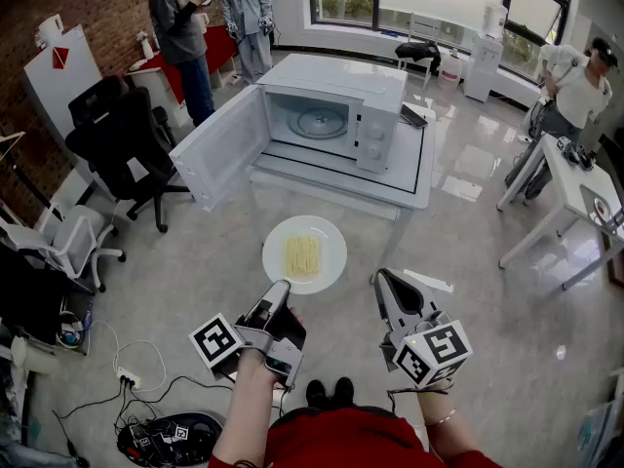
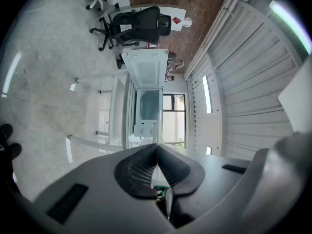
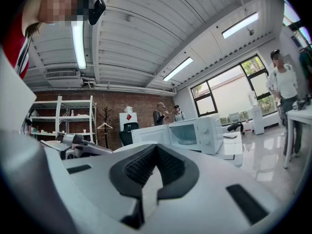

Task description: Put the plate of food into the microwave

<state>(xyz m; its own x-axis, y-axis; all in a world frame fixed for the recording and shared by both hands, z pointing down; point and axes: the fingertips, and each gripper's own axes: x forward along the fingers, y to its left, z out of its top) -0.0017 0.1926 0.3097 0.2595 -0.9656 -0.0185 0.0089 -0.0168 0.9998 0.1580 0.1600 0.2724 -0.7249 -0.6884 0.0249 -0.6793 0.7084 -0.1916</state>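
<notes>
Plate of food (image 1: pixel 304 254) observed in the air over the floor, short of the white table (image 1: pixel 414 178) and level, with yellow noodles on it. Left gripper (image 1: pixel 280 287) is pinched on the plate's near rim; its jaws are pressed onto the thin edge. Right gripper (image 1: pixel 382 277) sits just beside the plate's right side - jaws pressed together, nothing between them. Microwave (image 1: pixel 336 110) stands on the table - door (image 1: pixel 219 146) swung wide open to the left.
</notes>
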